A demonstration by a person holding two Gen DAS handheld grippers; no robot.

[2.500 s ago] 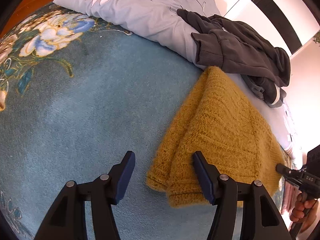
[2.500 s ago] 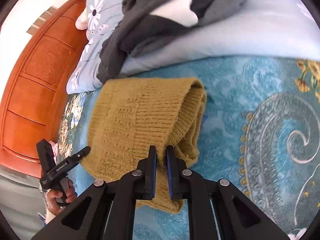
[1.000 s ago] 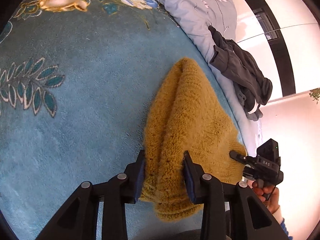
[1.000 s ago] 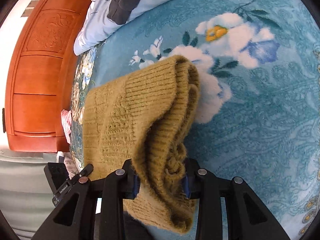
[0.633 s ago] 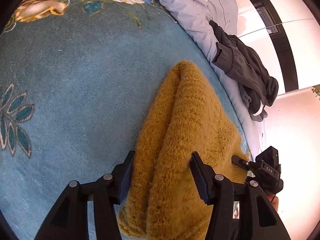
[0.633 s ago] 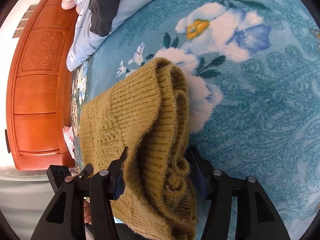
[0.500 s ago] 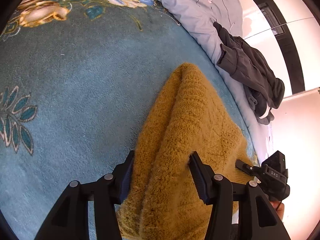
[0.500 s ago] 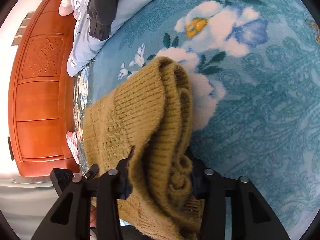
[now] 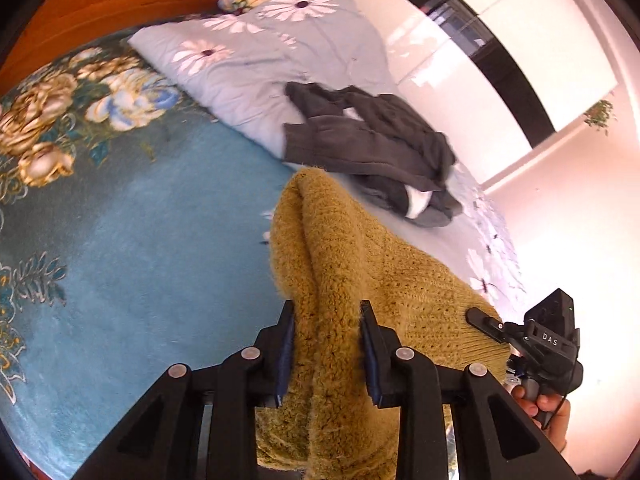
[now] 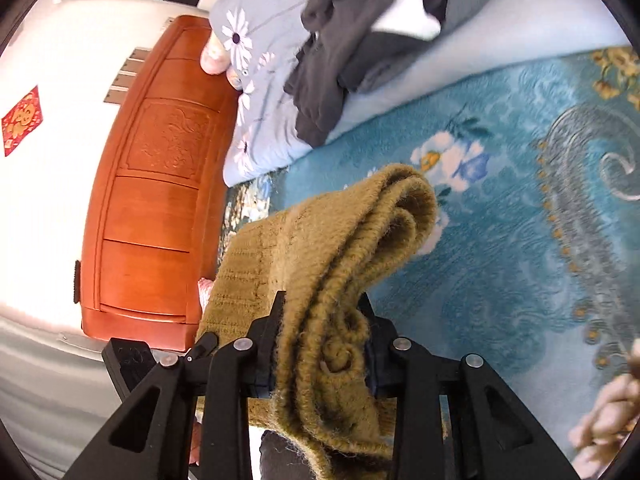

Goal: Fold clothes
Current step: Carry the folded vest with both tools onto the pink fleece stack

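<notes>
Left wrist view: the left tool (image 9: 327, 344) is clamped on a bunched edge of the mustard knit sweater (image 9: 340, 248). Its jaws have just been closing, and the thick fold fills the gap between the pads, which is why they stand partly apart instead of meeting. The sweater hangs from this grip and slopes down and away toward the bed cover (image 9: 140, 240), a teal floral blanket. Holding the folded edge keeps the layers stacked, so the fold should survive being carried. The right tool (image 9: 486, 322) appears at the right edge, at the opposite end of the same sweater, with a hand (image 9: 548, 404) on its handle. A dark grey garment (image 9: 368, 140) lies crumpled on the pale floral quilt (image 9: 260, 52) beyond, apparently not yet folded.

Right wrist view: the right tool (image 10: 320, 344) grips several rolled layers of the sweater (image 10: 344, 240). Its jaws have also just been closing, and the knit is pressed between the pads. The far folded end stands above the teal bed cover (image 10: 520, 240); whether it touches cannot be told. Gripping both ends spreads the weight and judging by this, the step in hand is relocating the folded piece. A carved wooden headboard (image 10: 152, 208) stands at the left, and the grey garment (image 10: 332, 60) lies on the quilt (image 10: 264, 80) nearby.
</notes>
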